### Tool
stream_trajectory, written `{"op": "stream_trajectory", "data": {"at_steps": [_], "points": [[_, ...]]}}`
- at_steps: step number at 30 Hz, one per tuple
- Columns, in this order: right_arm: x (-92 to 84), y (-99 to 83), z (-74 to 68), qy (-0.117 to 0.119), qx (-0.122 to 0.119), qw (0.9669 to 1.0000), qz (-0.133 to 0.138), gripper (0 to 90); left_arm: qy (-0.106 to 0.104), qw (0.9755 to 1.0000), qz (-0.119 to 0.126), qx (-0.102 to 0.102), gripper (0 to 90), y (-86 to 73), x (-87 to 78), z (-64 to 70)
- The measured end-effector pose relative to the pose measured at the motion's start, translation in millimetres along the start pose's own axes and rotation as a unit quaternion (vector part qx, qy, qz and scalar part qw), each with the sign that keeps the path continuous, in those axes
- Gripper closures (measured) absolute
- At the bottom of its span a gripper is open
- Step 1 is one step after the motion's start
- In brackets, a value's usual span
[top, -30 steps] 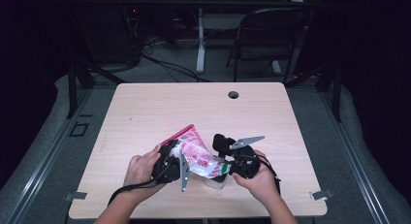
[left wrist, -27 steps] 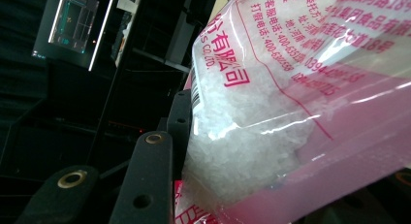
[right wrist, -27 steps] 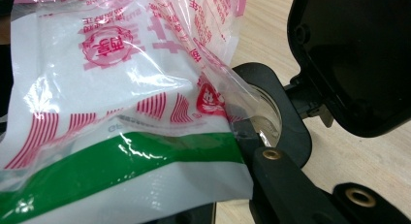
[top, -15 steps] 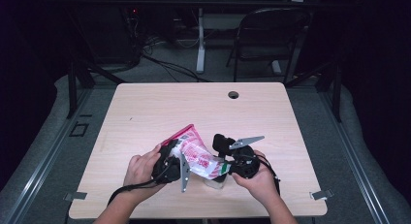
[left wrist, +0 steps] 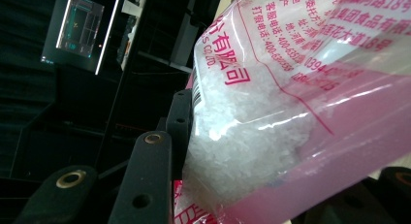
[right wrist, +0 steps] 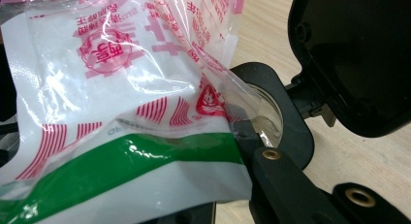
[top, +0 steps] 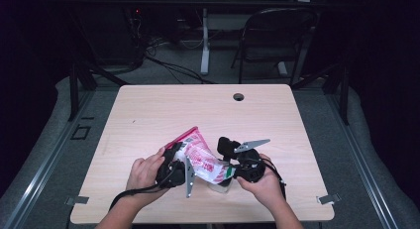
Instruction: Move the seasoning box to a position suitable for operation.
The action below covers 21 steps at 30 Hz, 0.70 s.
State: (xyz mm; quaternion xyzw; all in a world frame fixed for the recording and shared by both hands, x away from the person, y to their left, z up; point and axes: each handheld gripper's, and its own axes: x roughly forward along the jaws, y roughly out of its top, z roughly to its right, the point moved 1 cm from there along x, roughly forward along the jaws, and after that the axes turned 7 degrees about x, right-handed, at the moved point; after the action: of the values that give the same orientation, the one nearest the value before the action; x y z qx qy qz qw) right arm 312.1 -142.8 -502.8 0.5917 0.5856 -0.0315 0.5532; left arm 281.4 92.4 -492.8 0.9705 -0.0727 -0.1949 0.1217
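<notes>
Both claws gripped one plastic bag (top: 200,157) (white crystals inside) above the counter (top: 148,115): left claw (top: 179,154) approx. half closed on it, right claw (top: 229,170) clamped on its green corner.

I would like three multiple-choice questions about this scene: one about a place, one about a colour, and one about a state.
1. Where is the bag?
A. Between the two tongs, over the near part of the table
B. Beside the round hole at the far edge
C. On the floor

2. Which colour is the band on the bag's end by the right tongs?
A. Blue
B. Green
C. Yellow

3. How is the black lid of the clear container?
A. Shut tight
B. Wrapped in the bag
C. Swung open

Answers:
1 A: in the high view, the bag sits between the left tongs and right tongs, over the table.
2 B: the right gripper view shows a green band.
3 C: the lid stands away from the mouth of the container.
</notes>
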Motion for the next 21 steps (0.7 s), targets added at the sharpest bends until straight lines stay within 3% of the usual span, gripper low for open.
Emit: {"op": "stream_trajectory", "data": {"at_steps": [21], "points": [[1.7, -0.4, 0.5, -0.001, 0.003, 1.0000, 0.000, 90.0, 0.002, 1.0000, 0.001, 0.006, 66.2, 2.1, -1.1, -0.3]]}}
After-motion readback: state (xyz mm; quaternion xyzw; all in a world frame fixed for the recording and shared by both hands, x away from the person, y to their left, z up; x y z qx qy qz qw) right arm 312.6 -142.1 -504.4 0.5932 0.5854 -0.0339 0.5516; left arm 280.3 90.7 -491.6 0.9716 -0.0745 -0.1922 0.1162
